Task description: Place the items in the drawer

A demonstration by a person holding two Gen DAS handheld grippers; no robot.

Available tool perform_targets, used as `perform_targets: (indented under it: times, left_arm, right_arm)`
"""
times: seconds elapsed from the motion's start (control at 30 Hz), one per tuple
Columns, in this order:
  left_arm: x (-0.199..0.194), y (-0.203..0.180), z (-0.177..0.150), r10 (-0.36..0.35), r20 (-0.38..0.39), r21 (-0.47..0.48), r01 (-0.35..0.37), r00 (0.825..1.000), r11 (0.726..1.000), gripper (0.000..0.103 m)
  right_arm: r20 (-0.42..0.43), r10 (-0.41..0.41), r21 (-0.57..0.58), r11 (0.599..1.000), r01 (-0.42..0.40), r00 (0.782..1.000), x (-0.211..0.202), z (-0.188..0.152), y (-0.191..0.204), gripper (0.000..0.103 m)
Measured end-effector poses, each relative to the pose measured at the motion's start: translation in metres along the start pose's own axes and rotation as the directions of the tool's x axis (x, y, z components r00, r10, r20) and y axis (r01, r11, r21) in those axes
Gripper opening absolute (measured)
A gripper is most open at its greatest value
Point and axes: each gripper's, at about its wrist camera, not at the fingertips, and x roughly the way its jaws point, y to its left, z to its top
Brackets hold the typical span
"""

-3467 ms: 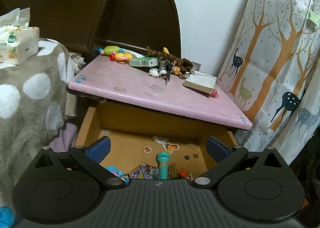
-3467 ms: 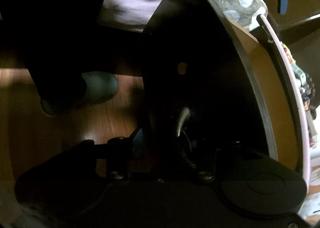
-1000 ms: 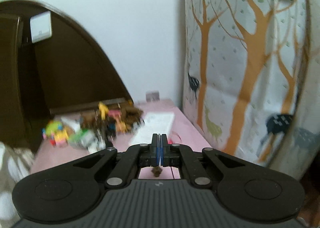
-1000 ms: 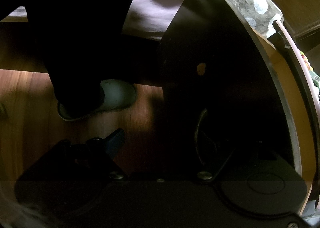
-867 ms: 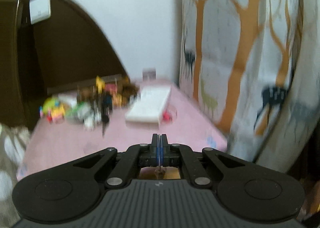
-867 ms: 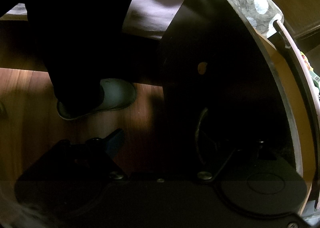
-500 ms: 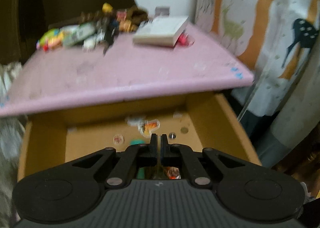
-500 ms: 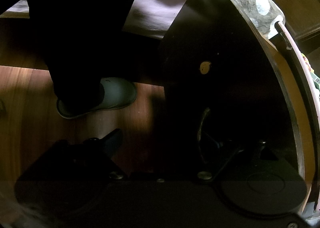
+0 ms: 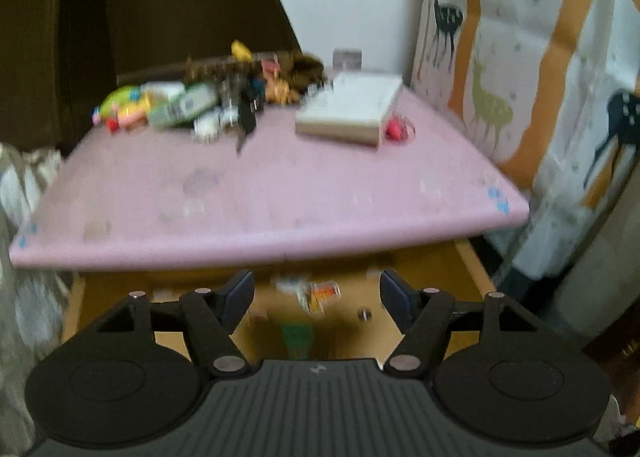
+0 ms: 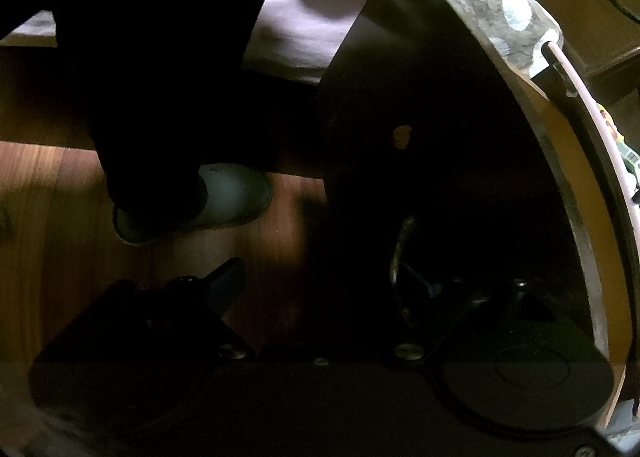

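**Small things drop into the open drawer**

The left hand-held gripper has just been spreading its jaws over the open drawer, with nothing between them. More little toys and a white box wait on the pink surface. The toys look light and hard, so a pinch across the middle should do. The right hand-held gripper is spread wide by the drawer's handle, not pinching it.
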Motion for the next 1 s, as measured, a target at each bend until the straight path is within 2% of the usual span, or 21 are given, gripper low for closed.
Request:
perform_targets:
  times: [0.17,0.3,0.37,0.43,0.57,0.63,0.8,0.9,1.0]
  left_arm:
    - [0.018,0.010,0.035,0.034,0.045,0.005,-0.034,0.998,0.999,0.069]
    - [0.042,0.017,0.058,0.053,0.068,0.013,-0.054,0.996,0.998,0.068]
    - [0.055,0.020,0.068,0.061,0.078,0.021,-0.063,0.995,0.998,0.064]
    - [0.066,0.023,0.077,0.068,0.082,0.031,-0.071,0.994,0.997,0.053]
    - [0.087,0.027,0.091,0.102,0.094,0.049,-0.107,0.990,0.993,0.043]
    - [0.093,0.030,0.094,0.113,0.096,0.040,-0.117,0.989,0.992,0.034]
    - [0.108,0.031,0.096,0.126,0.093,0.051,-0.131,0.988,0.990,0.033]
    - [0.113,0.028,0.093,0.137,0.092,0.076,-0.144,0.986,0.987,0.017]
    - [0.115,0.023,0.089,0.138,0.101,0.087,-0.147,0.985,0.985,0.014]
  right_arm:
    - [0.019,-0.001,0.022,1.000,0.000,1.000,-0.004,-0.001,-0.004,0.069]
    - [0.030,0.007,0.006,1.000,-0.007,1.000,-0.004,-0.002,-0.004,0.070]
    - [0.032,0.008,0.006,1.000,-0.008,0.999,-0.004,-0.003,-0.004,0.070]
    - [0.034,0.008,0.006,1.000,-0.008,0.999,-0.004,-0.003,-0.004,0.070]
    - [0.034,0.009,0.005,1.000,-0.009,0.999,-0.004,-0.002,-0.004,0.071]
    - [0.036,0.009,0.005,1.000,-0.010,0.999,-0.004,-0.002,-0.004,0.071]
    - [0.039,0.010,0.005,1.000,-0.010,0.999,-0.005,-0.003,-0.004,0.071]
    - [0.040,0.010,0.006,1.000,-0.011,0.999,-0.005,-0.003,-0.004,0.072]
    - [0.041,0.010,0.006,1.000,-0.011,0.999,-0.005,-0.003,-0.004,0.072]
